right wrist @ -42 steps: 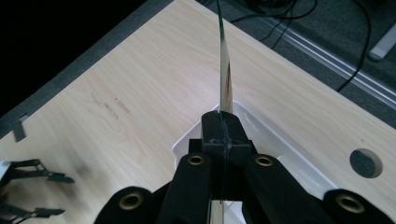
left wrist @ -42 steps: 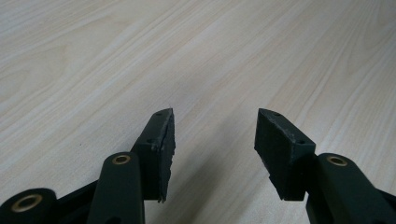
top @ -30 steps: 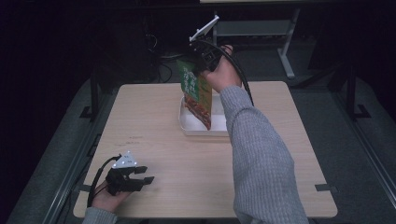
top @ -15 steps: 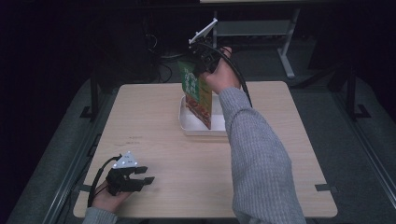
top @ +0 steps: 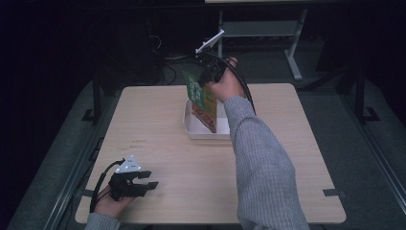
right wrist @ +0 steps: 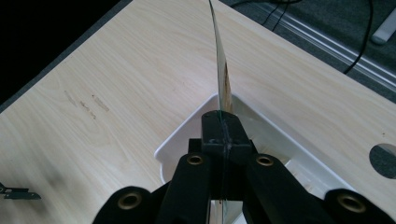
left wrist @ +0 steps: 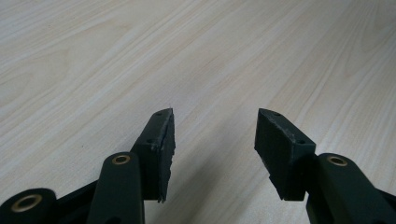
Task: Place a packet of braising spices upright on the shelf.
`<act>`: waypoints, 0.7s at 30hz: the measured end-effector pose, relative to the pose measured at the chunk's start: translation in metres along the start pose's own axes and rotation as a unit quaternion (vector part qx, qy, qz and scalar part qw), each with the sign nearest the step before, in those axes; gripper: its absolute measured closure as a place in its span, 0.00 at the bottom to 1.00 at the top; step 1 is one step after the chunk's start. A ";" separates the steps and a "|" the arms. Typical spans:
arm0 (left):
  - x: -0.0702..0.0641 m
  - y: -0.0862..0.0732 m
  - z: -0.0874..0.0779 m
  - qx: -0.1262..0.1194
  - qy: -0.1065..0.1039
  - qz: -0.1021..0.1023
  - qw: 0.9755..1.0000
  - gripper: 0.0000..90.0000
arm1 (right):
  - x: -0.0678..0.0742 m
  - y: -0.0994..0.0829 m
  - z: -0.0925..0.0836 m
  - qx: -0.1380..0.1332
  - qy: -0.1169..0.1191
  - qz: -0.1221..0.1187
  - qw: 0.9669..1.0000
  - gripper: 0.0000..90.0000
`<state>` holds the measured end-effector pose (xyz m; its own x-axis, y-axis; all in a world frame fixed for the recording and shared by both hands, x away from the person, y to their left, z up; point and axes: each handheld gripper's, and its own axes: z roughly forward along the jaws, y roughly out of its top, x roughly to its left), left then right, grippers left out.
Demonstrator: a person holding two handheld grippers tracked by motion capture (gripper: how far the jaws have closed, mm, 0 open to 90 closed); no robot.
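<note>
- Snack packet (top: 202,101), a flat printed pouch with a green top and a red-orange lower half, hangs upright over the white tray (top: 189,125) near the far middle of the table (top: 158,143)
- Right gripper (top: 209,76) pinches the packet at its top edge; in the right gripper view the jaws are clamped tight together on the thin foil (right wrist: 219,60), which rises edge-on from between them
- Whether the packet's bottom edge rests on the tray floor or hangs just above it cannot be told from the high view; it sits within the tray's outline, towards the right wall
- In the right gripper view the tray's rounded corner (right wrist: 187,135) lies just below the jaws, and the packet's edge lines up over the tray's inside
- Left gripper (top: 143,184) rests near the table's near left corner, well apart from the tray, and plays no part in the hold
- Its jaws stand wide apart with nothing between them; bare wood grain (left wrist: 215,70) shows beyond its pads (left wrist: 161,140)
- Step in hand, as I judge it: carrying the packet at the tray, either setting it in or drawing it out; the pictures alone do not settle which
- If it is going in, the next move calls for lowering and tipping the pouch so that it lies flat inside the walls before the jaws let go
- A pouch freed while upright would likely flop over the rim
</note>
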<state>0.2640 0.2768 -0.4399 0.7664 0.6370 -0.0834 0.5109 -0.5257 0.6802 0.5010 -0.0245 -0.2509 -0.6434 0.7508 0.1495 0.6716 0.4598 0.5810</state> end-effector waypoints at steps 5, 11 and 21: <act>-0.001 0.000 0.001 0.001 -0.001 0.000 1.000 0.53 | -0.007 -0.007 -0.003 -0.006 0.003 0.007 1.000 0.95; -0.001 0.001 0.002 0.002 -0.001 0.002 1.000 0.52 | -0.012 -0.017 -0.007 -0.013 0.009 0.011 1.000 0.90; -0.001 0.000 0.001 0.003 0.000 0.001 1.000 0.52 | -0.016 -0.028 -0.012 -0.022 0.023 0.018 0.999 0.83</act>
<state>0.2640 0.2754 -0.4408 0.7667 0.6368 -0.0817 0.5119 -0.5296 0.6764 0.4878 -0.0550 -0.2598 -0.6361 0.7432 0.2072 0.6782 0.4105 0.6095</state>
